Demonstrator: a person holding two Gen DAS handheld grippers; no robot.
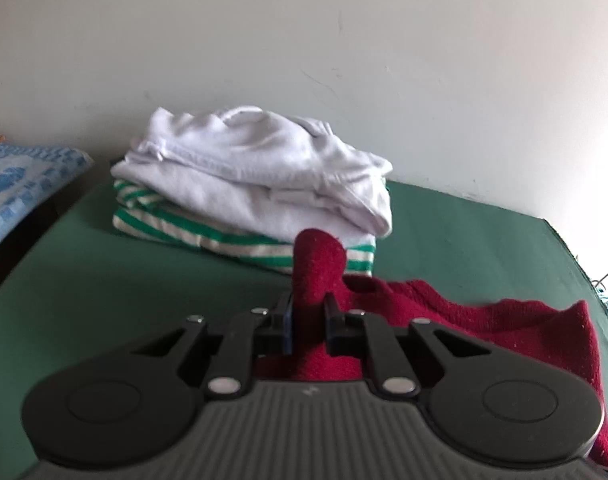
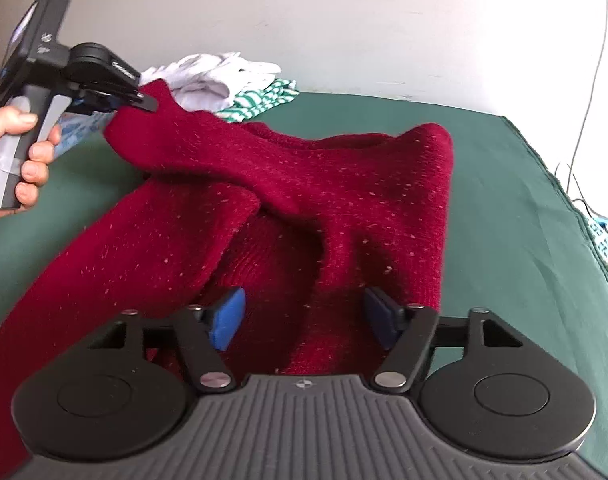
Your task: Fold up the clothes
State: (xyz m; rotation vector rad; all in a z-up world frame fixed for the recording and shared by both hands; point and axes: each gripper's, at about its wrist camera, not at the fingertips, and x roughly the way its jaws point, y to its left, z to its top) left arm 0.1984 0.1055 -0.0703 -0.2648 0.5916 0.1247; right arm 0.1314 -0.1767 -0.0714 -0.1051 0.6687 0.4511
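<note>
Dark red knitted sweater point(image 2: 304, 200) being lifted mid-fold on a green cloth-covered table point(image 2: 483, 168).

The left gripper point(image 1: 307, 312) is being kept clamped on a raised bunch of the sweater; the right gripper point(image 2: 304, 316) is being held with jaws apart over the knit, gripping nothing. A white folded garment point(image 1: 256, 168) and a green-and-white striped one point(image 1: 176, 228) are being kept stacked behind, judged done; the sweater is judged unfinished.

left hand-held gripper point(image 1: 307, 312) clamped tight, raised in a bare hand point(image 2: 22, 152); right hand-held gripper point(image 2: 304, 320) spread wide.
</note>
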